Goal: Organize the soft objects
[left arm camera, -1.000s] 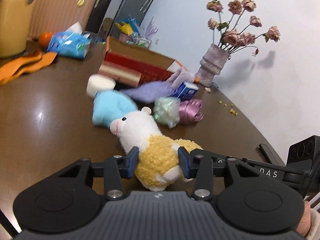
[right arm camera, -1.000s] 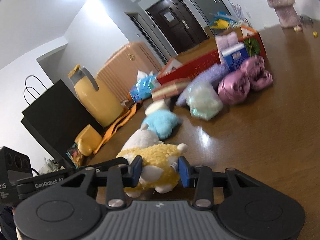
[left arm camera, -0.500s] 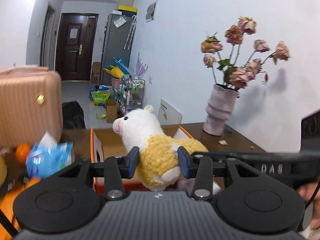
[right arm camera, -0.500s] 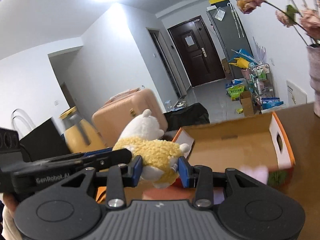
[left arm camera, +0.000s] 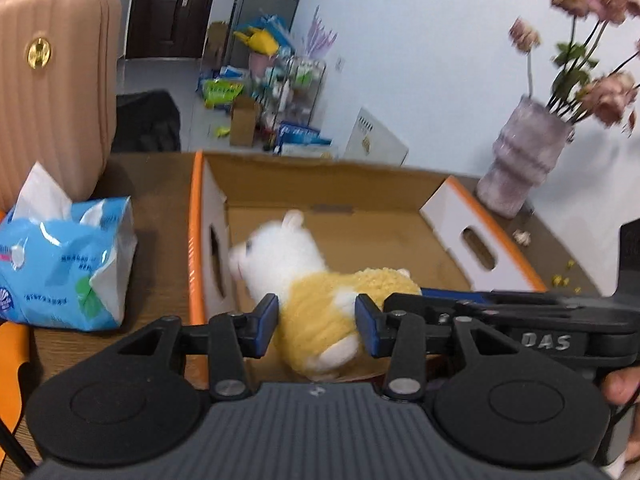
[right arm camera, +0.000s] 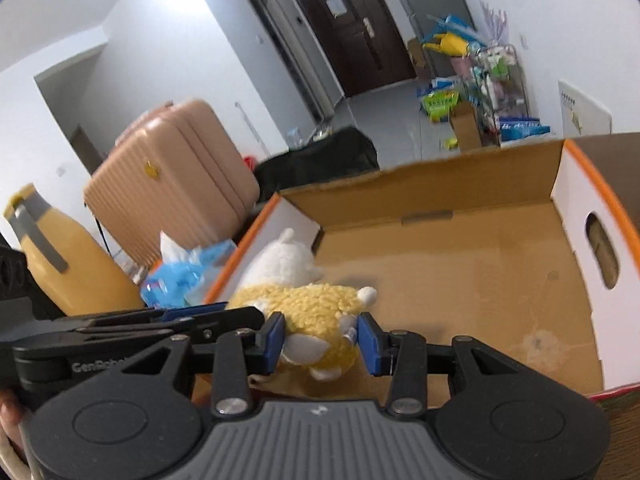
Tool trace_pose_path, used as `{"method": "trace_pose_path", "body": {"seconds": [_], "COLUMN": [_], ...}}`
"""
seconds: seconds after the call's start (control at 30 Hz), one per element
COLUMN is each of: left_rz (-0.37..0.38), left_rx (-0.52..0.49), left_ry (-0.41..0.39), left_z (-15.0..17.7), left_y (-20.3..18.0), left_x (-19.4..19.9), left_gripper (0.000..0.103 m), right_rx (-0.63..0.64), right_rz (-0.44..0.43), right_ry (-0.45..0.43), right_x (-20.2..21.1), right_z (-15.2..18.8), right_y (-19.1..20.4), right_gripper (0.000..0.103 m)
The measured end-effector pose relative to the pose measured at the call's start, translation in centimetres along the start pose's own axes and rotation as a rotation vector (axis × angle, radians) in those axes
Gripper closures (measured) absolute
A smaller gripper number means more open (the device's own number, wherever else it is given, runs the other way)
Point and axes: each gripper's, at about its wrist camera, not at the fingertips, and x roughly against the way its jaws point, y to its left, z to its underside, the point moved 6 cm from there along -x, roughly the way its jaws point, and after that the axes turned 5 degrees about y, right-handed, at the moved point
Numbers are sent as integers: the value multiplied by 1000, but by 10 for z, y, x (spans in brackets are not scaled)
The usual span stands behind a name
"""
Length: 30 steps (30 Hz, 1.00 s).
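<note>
A home: suitcase point(right arm camera: 168, 184), front door point(right arm camera: 352, 24) and flower vase point(left arm camera: 524, 164).

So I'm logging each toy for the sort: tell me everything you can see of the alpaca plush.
The alpaca plush is a small stuffed animal with a white fluffy head, neck, small ears and feet, and a curly yellow body. It leans head-first over the open cardboard box, its head near the box's left wall. Both tools grip its body: the left tool and the right tool, blue pads pressing its sides. Its face is blurred.
</note>
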Motion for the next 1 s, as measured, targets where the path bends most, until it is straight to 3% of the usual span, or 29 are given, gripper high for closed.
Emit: {"method": "trace_pose_path", "body": {"seconds": [0.13,0.3,0.37,0.53,0.6,0.63,0.7,0.83,1.0], "left_rz": [-65,-129,-186,-286,-336,-366,-447,-500,-460], "left_rx": [-41,-69,-80,-70,-74,-74,-73,-93,-93], "left_ry": [-2,-56,-91,-189,-244,-283,-375,-499,-525], "left_z": [3,-5,-10,-7,1,7,22,54,80], "left_y": [8,5,2,-4,-7,-9,-12,-26,-45], "left_x": [2,32,51,106,125,135,154,181,204], "left_gripper": [38,33,24,17,13,3,0,0,0], "right_rx": [69,103,124,179,187,190,195,235,204], "right_rz": [3,45,77,172,222,250,319,395,423], "right_ry": [7,-25,-66,-161,-207,-232,-306,-455,-520], "right_x": [-1,21,43,109,137,150,175,212,236], "right_z": [4,-6,-11,-15,-10,-7,2,32,62], "right_y": [9,15,16,16,13,10,6,1,1], "right_gripper": [63,63,62,53,42,27,4,0,0]}}
